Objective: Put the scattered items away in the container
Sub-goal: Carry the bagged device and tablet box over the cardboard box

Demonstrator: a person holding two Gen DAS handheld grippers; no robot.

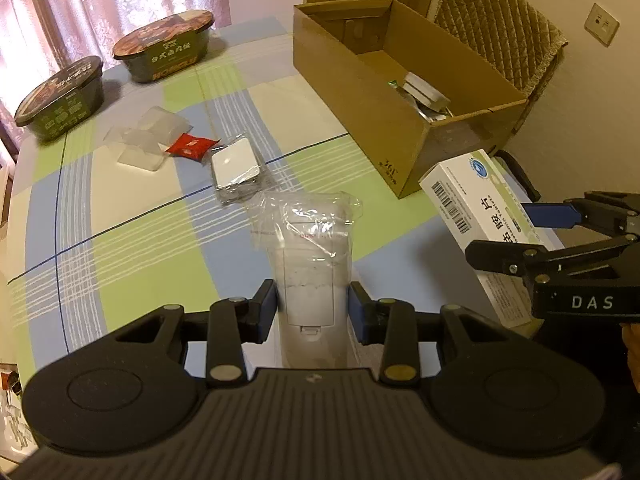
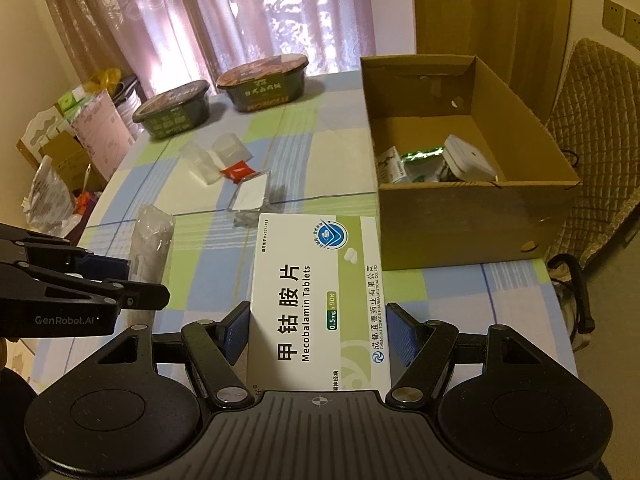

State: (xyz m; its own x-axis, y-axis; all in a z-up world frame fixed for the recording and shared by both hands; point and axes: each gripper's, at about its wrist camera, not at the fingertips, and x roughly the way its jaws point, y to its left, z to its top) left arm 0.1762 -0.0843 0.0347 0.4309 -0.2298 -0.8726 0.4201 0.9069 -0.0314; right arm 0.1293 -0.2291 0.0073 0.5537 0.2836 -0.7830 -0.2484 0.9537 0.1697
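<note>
The task looks partly done: the cardboard box (image 2: 472, 204) at about 1 o'clock on the table (image 2: 320, 152) already holds a white device and some green packets. The left gripper (image 1: 312, 308) is clamped on a bagged white item (image 1: 310, 264) and the right gripper (image 2: 316, 332) on a tablet box (image 2: 316, 296), both off the table, short of the box. Left near 11 o'clock: two bowls (image 2: 224, 96), clear plastic pieces (image 2: 212, 156), a red packet (image 2: 238, 170) and a wrapped white tray (image 2: 250, 194).

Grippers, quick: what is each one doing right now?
Left gripper: shut on the bagged white item.
Right gripper: shut on the tablet box.
</note>
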